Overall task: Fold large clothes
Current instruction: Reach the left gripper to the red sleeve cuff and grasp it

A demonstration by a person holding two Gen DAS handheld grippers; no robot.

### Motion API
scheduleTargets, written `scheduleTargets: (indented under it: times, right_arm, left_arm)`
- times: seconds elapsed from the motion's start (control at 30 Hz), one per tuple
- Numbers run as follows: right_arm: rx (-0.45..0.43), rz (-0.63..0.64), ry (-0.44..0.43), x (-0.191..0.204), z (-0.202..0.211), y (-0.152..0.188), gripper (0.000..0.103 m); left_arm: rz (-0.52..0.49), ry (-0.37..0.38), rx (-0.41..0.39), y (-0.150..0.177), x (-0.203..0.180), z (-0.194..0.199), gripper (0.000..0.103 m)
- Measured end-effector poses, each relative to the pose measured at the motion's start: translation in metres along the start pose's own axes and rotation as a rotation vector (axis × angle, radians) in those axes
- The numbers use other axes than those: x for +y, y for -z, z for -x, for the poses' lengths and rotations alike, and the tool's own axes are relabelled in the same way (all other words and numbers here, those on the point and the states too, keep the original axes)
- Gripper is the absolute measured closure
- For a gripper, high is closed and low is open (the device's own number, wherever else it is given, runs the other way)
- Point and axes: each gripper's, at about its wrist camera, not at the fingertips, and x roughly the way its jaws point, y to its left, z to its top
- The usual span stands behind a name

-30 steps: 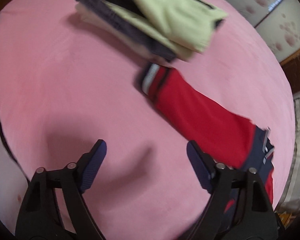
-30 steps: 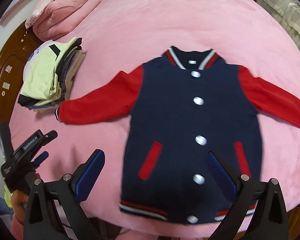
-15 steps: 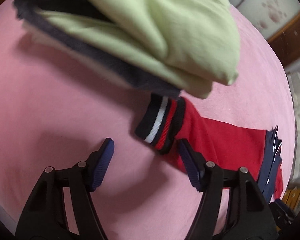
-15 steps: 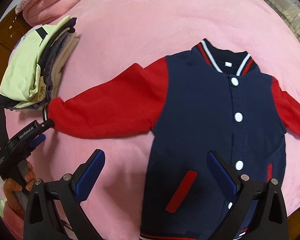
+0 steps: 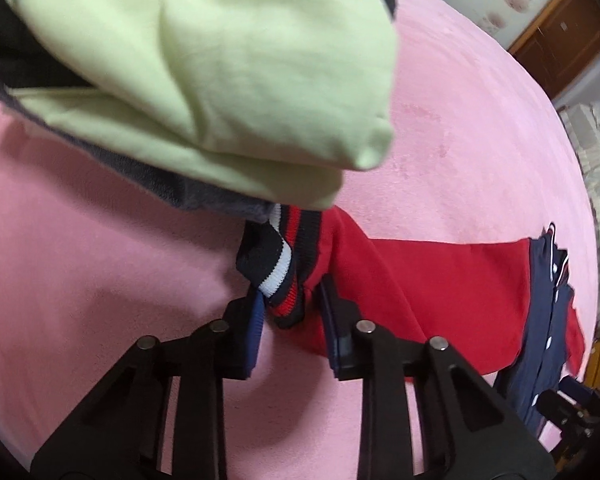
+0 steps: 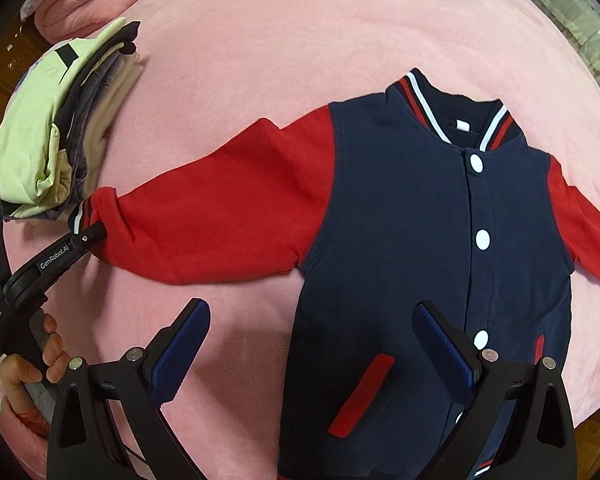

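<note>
The jacket (image 6: 432, 248) is lying face up on the bed (image 6: 300, 40), its red sleeve (image 6: 220, 216) stretching out toward the folded pile (image 6: 52, 140). The left tool (image 5: 290, 312) is nearer, now narrowing around the striped cuff (image 5: 280, 264) it was only approaching before. The right tool (image 6: 308, 344) is hovering spread above the hem.

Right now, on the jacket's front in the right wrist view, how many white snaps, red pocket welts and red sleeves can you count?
White snaps: 3 clear, a 4th hidden behind the right gripper
Red pocket welts: 2
Red sleeves: 2
Total: 7 counted for sure
</note>
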Motion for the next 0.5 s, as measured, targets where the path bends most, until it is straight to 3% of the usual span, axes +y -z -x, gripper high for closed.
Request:
scheduleTargets:
  times: [0.33, 0.5]
  right_arm:
    - [-0.019, -0.025, -0.059, -0.047, 0.010, 0.012, 0.000]
    - [-0.048, -0.014, -0.105, -0.086, 0.023, 0.012, 0.000]
  left_arm:
    - [-0.040, -0.086, -0.067, 0.010, -0.043, 0.019, 0.086]
    - [-0.044, -0.078, -0.141, 0.025, -0.096, 0.053, 0.086]
